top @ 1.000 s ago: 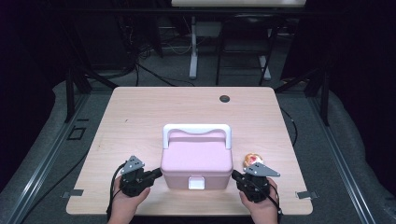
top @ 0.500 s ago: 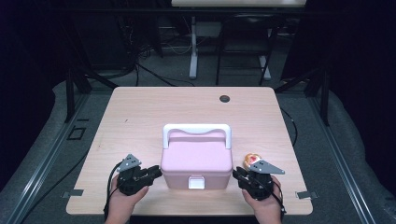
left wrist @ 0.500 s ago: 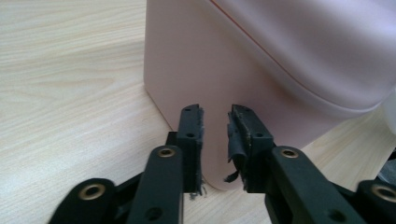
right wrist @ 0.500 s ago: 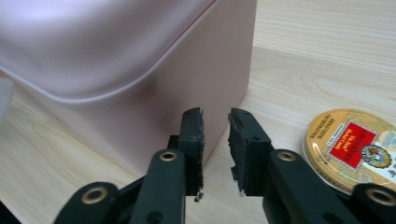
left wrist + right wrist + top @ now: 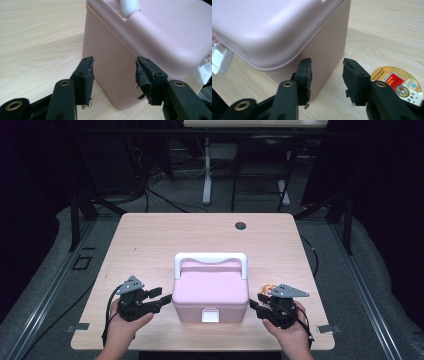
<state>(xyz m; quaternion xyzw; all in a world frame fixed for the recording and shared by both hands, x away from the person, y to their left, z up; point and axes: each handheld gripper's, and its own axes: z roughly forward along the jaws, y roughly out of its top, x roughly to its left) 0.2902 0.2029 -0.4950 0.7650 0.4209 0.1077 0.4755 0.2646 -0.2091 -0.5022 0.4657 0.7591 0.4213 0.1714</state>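
A pink box with a white handle and a white latch stands shut near the table's front edge. My left gripper sits just left of it. Its jaws have just been opening and stand wide, with nothing gripped. In the left gripper view the box's corner shows beyond the gap of the left gripper. My right gripper is at the box's right side. Its jaws have also been opening, and the right gripper faces the box's wall without touching it.
A small round tub with a gold and red label lies on the table beside the right gripper, also visible as a round tub from above. A black grommet sits near the table's far edge. Dark floor, cables and stand legs surround the table.
Both grippers' jaws went from shut to open. Both hands lifted slightly beside the box. The box has not moved.
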